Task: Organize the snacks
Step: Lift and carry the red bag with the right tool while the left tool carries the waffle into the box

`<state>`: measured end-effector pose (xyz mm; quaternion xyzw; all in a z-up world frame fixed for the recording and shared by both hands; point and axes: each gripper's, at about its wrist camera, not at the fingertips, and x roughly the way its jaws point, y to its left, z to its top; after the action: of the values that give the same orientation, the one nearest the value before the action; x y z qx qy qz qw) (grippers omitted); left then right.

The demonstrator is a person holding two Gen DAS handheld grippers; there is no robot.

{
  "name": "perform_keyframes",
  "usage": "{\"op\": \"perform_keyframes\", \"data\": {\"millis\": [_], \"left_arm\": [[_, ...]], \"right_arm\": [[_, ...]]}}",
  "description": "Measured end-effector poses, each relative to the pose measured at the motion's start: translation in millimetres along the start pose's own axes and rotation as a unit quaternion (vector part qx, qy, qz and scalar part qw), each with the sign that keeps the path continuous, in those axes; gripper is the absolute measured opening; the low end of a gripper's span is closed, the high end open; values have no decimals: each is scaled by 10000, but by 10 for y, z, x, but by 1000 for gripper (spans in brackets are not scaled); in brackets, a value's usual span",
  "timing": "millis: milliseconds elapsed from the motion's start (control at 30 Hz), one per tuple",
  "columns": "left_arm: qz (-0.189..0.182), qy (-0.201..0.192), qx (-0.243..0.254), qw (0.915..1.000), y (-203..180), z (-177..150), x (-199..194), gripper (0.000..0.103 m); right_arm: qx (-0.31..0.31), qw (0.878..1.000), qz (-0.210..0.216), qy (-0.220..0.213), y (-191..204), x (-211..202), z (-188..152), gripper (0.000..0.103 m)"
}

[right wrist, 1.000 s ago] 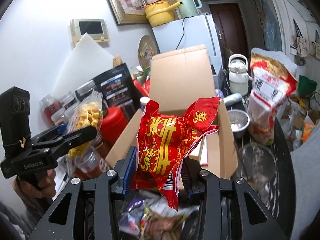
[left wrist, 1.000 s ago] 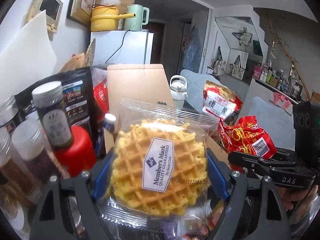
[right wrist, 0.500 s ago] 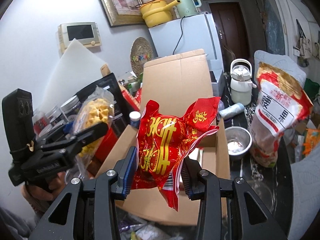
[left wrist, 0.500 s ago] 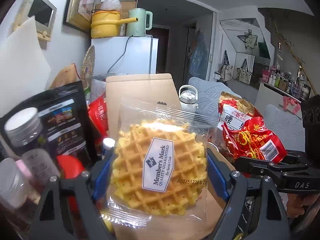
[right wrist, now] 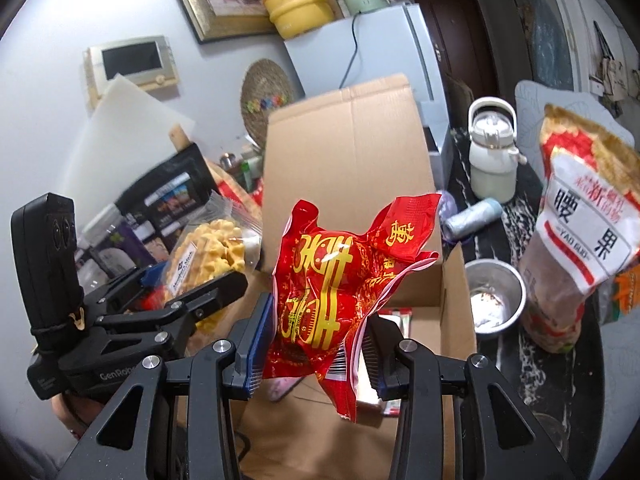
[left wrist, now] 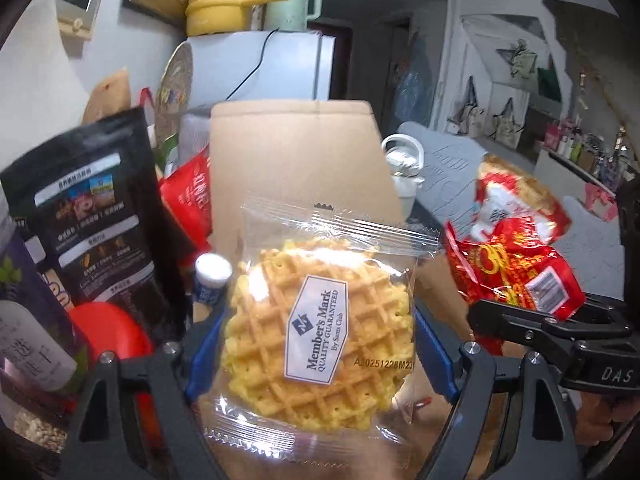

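My left gripper [left wrist: 316, 344] is shut on a clear packet with a yellow waffle [left wrist: 320, 332], labelled Member's Mark. It holds the packet upright at the near left edge of an open cardboard box [left wrist: 296, 160]. My right gripper [right wrist: 316, 344] is shut on a crumpled red snack bag with gold characters [right wrist: 332, 280] and holds it above the box [right wrist: 352, 168]. The red bag [left wrist: 516, 276] also shows at the right of the left wrist view. The waffle [right wrist: 208, 252] and left gripper [right wrist: 208, 292] show at the left of the right wrist view. A few packets lie inside the box.
A black pouch [left wrist: 96, 220], jars and a red lid [left wrist: 108, 332] crowd the left of the box. A large cashew bag [right wrist: 580, 240], a steel bowl [right wrist: 496, 296], a small bottle [right wrist: 472, 220] and a white kettle [right wrist: 492, 152] stand to the right. A white fridge [right wrist: 360, 56] is behind.
Both grippers have moved forward and closer to the open box with their packets. The box now fills more of both views, and its inside shows below the red bag.
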<state>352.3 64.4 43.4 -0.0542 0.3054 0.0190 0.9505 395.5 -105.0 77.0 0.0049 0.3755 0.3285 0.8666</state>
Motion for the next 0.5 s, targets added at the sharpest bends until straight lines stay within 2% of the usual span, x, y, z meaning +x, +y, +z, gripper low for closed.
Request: {"op": "perform_keyframes", "data": {"millis": [67, 233, 333, 500], "left_arm": [[76, 71, -10, 9999, 22, -38, 70, 84], [-8, 433, -48, 9991, 62, -137, 286, 84], [154, 575, 21, 9982, 53, -185, 379, 84], [297, 907, -122, 9954, 112, -203, 504, 84]], "right_arm": [[1, 9999, -105, 85, -25, 75, -27, 40], [19, 9989, -321, 328, -84, 279, -100, 40], [49, 9981, -409, 455, -127, 405, -157, 41], [181, 9974, -354, 599, -188, 528, -201, 41]]}}
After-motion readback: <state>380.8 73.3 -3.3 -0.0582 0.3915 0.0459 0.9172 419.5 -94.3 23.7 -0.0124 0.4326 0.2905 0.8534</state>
